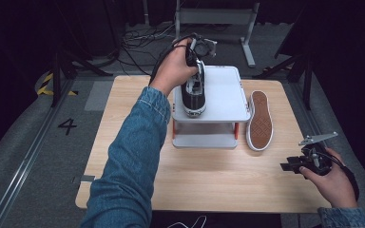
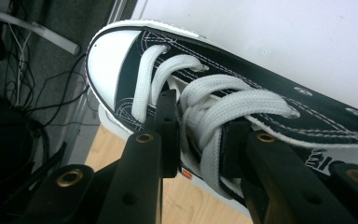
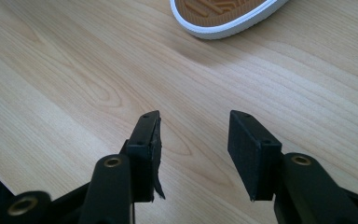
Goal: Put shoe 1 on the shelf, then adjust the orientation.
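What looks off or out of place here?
The second sneaker lies on its side on the wooden table, orange sole showing, beside the white rack. Its mate, the black sneaker, sits upright on the rack, gripped at the laces by the left gripper. On the open right gripper, one finger pad looks torn.

Two sneakers: one black sneaker (image 1: 193, 92) clamped at the laces in the left hand-held gripper (image 1: 197, 71), one sole-up sneaker (image 1: 259, 120) ahead of the right hand-held gripper (image 1: 291, 166), apart from it. One white two-tier rack (image 1: 228, 95) under the left hand-held gripper's sneaker. One wooden surface (image 1: 209, 180) beneath the right hand-held gripper. Two hand-held grippers, one per hand. Two denim sleeves. One painted numeral 4 (image 1: 67, 126) on the floor, far left of the left hand-held gripper.
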